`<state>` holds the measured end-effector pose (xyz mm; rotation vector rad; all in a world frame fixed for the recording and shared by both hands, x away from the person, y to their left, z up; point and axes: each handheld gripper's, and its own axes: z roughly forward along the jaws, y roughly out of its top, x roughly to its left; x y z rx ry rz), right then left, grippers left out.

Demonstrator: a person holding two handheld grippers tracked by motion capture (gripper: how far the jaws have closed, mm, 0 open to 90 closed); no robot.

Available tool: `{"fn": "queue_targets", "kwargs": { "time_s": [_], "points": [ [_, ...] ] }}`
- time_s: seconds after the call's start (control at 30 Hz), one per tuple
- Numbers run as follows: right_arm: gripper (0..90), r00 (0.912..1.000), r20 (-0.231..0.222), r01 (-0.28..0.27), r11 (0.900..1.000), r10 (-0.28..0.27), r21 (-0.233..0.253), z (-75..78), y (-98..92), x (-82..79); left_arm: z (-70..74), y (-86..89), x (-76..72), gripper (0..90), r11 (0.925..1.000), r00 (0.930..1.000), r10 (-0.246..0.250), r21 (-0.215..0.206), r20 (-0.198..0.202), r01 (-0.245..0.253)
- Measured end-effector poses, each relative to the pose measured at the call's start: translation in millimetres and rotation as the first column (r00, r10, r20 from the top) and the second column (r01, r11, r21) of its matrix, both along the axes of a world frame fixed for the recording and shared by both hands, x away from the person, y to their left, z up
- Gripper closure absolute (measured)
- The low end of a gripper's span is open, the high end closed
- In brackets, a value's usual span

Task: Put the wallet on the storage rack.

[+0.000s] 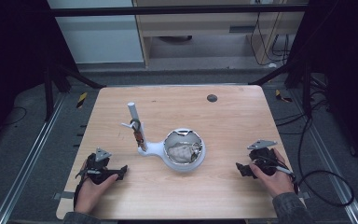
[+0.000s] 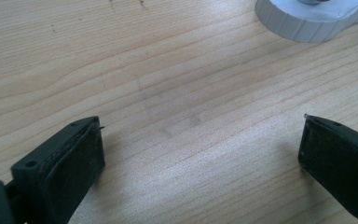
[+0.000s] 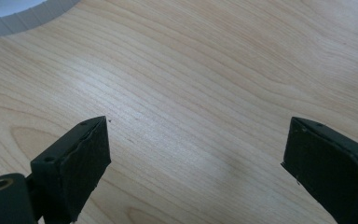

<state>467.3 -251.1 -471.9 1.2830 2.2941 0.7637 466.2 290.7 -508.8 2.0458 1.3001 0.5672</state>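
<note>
Left gripper [image 1: 121, 171]: jaws spread wide, nothing between them; bare wood grain shows in the gap in the left gripper view [image 2: 200, 135]. It rests low at the table [image 1: 223, 112], held in the person's left hand [image 1: 91, 189], near side and to the left of the white dish [image 1: 184, 163], pointing toward it but well apart. A ribbed white edge of the dish [image 2: 307, 25] sits at the top right of the left gripper view.

Right gripper [image 1: 239, 169]: likewise released, jaws far apart and empty [image 3: 196, 144]. Held in the right hand [image 1: 275, 179], to the right of the dish and a little nearer the person, well apart from it. A slice of the ribbed rim [image 3: 23, 18] shows at the top left of the right gripper view.

The white dish stands near the table's middle, between the two grippers. Inside lies a crumpled pale heap [image 1: 182, 151], possibly jewellery or foil; too small to tell. From the dish's left side a base runs to an upright white post [image 1: 134, 119] with a short side peg; a small brownish item [image 1: 140, 136] hangs against the post. A dark round spot [image 1: 211, 98] marks the table beyond the dish, toward the far edge.
</note>
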Motion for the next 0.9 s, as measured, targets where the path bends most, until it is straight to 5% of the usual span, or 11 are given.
{"fn": "queue_targets", "kwargs": {
  "time_s": [0.47, 0.9],
  "points": [
    [4.9, 0.9998, -0.014, -0.014, 0.999, 0.014, 0.034, -16.8, 3.9, -3.7, -0.1, 0.0, 0.0, 0.0, 1.0000, 1.0000, -0.001, 0.000, 0.000, 0.001],
    [2.8, 0.9984, 0.013, 0.054, 0.994, -0.055, 0.091, -35.0, 6.3, 7.7, 0.0, 0.0, 0.0, 0.0, 1.0000, 1.0000, 0.000, 0.000, 0.000, 0.000]
  ]
}}
